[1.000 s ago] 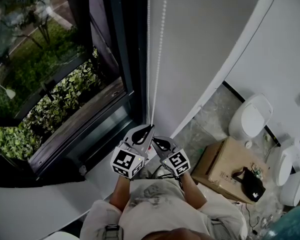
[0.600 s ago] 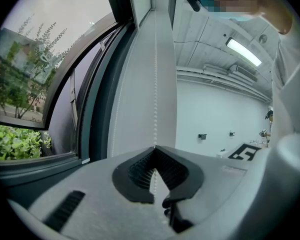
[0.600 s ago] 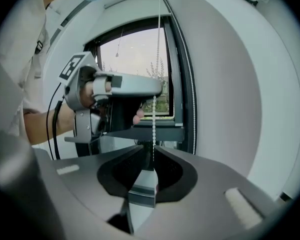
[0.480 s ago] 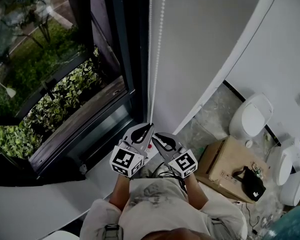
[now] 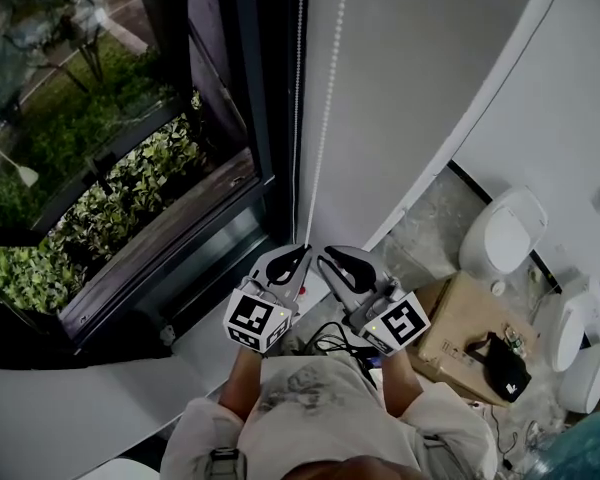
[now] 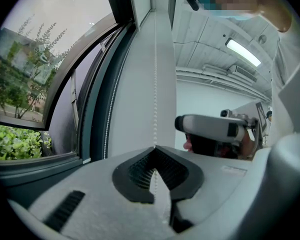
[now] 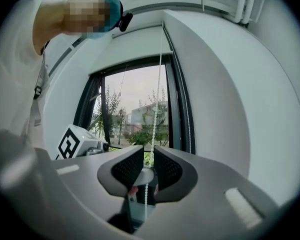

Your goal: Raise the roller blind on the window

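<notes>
Overhead, a thin white bead chain [image 5: 326, 118] hangs straight down.

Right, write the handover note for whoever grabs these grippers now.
Left hand-held gripper: shut on the bead chain, low beside the window frame.
Right hand-held gripper: open, the chain running loose between its jaws.
Done: the window glass in view is uncovered; the blind's edge isn't visible, so progress is unclear.
Left: probably close the right on the chain, pull, and alternate hands.
</notes>
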The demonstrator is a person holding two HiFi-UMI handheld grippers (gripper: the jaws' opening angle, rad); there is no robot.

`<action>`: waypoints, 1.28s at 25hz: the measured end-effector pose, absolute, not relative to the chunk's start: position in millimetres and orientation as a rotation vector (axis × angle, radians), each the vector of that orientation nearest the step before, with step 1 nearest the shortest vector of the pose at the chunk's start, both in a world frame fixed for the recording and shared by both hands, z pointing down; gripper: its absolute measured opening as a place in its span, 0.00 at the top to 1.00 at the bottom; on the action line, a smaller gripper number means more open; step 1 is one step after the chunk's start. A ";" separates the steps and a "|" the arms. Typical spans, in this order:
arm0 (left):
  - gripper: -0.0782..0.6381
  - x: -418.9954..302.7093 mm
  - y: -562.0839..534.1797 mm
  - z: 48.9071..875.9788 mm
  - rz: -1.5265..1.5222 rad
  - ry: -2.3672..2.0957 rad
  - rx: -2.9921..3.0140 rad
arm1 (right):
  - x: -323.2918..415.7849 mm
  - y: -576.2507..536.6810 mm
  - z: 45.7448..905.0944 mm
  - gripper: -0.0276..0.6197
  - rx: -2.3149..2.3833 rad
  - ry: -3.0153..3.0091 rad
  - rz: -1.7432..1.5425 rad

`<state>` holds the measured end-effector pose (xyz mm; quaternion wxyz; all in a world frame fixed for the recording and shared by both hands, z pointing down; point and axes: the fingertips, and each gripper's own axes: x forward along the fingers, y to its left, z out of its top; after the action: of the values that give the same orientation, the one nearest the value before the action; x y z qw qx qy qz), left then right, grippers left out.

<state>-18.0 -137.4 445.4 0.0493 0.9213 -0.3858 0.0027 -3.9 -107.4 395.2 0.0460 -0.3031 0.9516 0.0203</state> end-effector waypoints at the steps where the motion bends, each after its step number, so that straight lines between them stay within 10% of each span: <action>1: 0.88 -18.0 -137.0 445.3 0.007 -1.174 2.807 | -5.0 -108.8 387.3 0.85 -0.916 2.898 0.078; 32: 0.88 -7.9 -131.9 471.0 0.066 -1.185 2.769 | -24.8 -141.8 327.0 0.93 -0.906 2.832 0.259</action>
<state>-7.9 -131.9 471.0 0.0647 0.9172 -0.3925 0.0220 -24.8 -141.8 327.0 0.0784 -0.3025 0.9460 0.0865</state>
